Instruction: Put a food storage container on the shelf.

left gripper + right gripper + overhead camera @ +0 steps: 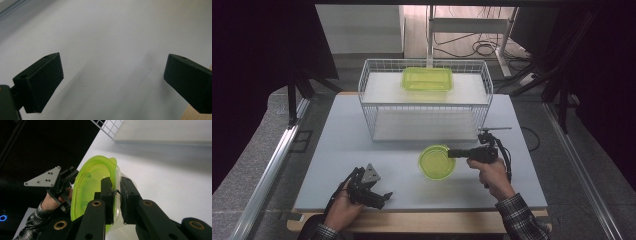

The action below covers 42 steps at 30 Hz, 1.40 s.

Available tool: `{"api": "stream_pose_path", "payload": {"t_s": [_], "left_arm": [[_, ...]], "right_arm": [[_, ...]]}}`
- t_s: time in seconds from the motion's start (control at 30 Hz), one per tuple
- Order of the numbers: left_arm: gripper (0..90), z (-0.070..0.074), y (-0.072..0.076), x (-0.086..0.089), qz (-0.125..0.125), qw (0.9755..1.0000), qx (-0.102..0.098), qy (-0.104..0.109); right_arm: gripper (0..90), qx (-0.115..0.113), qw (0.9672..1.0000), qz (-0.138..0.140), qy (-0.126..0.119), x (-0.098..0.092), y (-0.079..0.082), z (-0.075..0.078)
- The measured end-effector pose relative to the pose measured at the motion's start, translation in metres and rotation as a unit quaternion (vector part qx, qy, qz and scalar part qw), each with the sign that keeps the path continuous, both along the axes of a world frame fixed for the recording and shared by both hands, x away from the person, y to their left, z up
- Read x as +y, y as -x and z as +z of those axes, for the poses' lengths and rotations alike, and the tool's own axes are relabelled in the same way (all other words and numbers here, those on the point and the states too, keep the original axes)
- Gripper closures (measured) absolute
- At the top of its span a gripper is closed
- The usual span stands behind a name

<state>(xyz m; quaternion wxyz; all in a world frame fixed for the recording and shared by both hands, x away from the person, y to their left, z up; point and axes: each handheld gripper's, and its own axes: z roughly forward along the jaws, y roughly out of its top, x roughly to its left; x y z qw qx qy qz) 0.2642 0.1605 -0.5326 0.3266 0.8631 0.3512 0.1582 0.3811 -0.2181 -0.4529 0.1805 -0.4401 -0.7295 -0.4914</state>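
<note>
Right claw [116,195] around bowl [92,185] rim.

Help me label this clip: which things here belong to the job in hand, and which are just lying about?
In the job:
- round green bowl, gripped at its rim
- right gripper, shut on that rim
- wire rack, likely where the bowl goes

Lying about:
- rectangular green container, on the rack's upper shelf
- left gripper, open, over bare table
- cables on the floor beyond

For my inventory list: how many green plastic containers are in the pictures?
2. A rectangular box sits on the upper shelf of the wire rack. A round bowl is clamped at its rim by the right tongs. None looks hidden.
</note>
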Motion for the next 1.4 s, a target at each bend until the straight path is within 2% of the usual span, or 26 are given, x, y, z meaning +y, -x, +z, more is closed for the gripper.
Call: {"api": "stream_pose_path", "payload": {"t_s": [0.63, 0.8, 1.4], "left_arm": [[2.0, 0.000, 0.000, 0.001, 0.003, 1.0000, 0.000, 0.004], [2.0, 0.000, 0.000, 0.001, 0.002, 1.0000, 0.000, 0.004], [2.0, 0.000, -0.001, 0.001, 0.001, 1.0000, 0.000, 0.004]], "right_arm": [[81.1, -0.019, 0.9995, -0.013, -0.023, 0.001, -0.012, 0.035], [81.1, -0.026, 0.9990, -0.021, -0.031, 0.000, -0.015, 0.049], [81.1, -0.043, 0.9967, -0.042, -0.055, -0.005, -0.029, 0.083]]}}
